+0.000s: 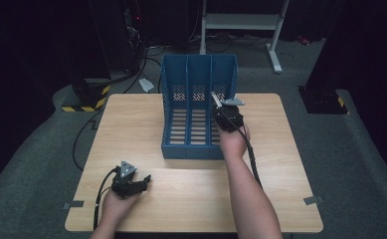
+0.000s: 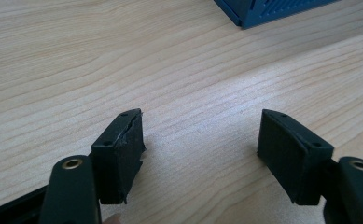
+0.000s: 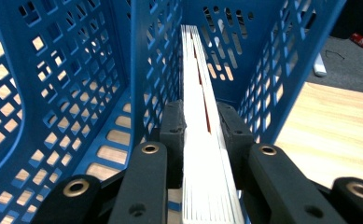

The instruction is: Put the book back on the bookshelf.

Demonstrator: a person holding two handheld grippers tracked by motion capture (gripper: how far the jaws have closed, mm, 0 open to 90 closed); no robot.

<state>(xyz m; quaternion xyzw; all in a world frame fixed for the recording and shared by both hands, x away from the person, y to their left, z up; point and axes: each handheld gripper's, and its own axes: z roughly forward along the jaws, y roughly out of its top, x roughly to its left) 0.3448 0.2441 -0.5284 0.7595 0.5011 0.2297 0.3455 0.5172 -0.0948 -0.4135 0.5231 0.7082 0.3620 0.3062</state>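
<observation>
A blue three-slot file rack stands in the middle of the wooden table. My right gripper is shut on a thin white book or stack of pages, held on edge inside the rack's right-hand slot. In the right gripper view the white pages run forward between both pads toward the perforated back wall. My left gripper rests low over the table's front left, open, with bare wood between its pads. A corner of the rack sits far ahead of it.
The table's right edge lies beside the rack. A white metal stand is on the floor behind the table. Cables and black-and-yellow striped blocks lie at the left rear.
</observation>
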